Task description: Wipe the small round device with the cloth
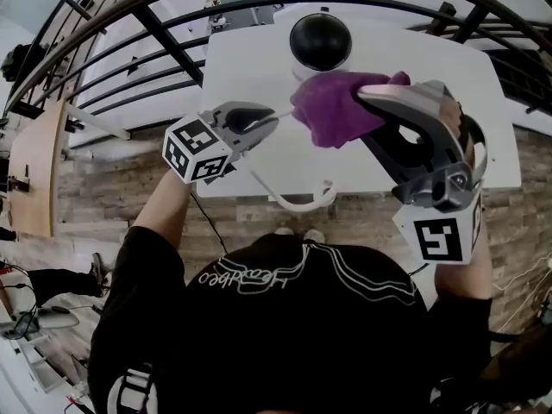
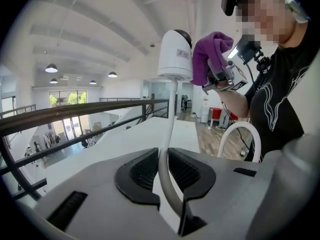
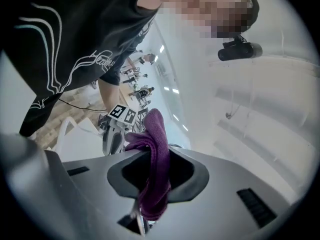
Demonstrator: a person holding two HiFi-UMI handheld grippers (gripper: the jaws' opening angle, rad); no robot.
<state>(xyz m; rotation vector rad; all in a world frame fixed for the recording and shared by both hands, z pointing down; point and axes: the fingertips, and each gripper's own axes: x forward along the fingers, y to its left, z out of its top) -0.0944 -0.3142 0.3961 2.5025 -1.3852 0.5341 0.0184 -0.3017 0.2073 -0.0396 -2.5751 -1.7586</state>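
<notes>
So, L claw [image 1: 272, 119] pinches the cord [image 2: 172, 114], R claw [image 1: 366, 97] grips the cloth [image 1: 332, 110]; rub the round device [image 1: 320, 40] softly.

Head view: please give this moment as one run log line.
left tongs: shut on white cable | right tongs: shut on purple cloth | purple cloth: against round device

White table [image 1: 250, 84] — black railing [image 1: 170, 47]
</notes>
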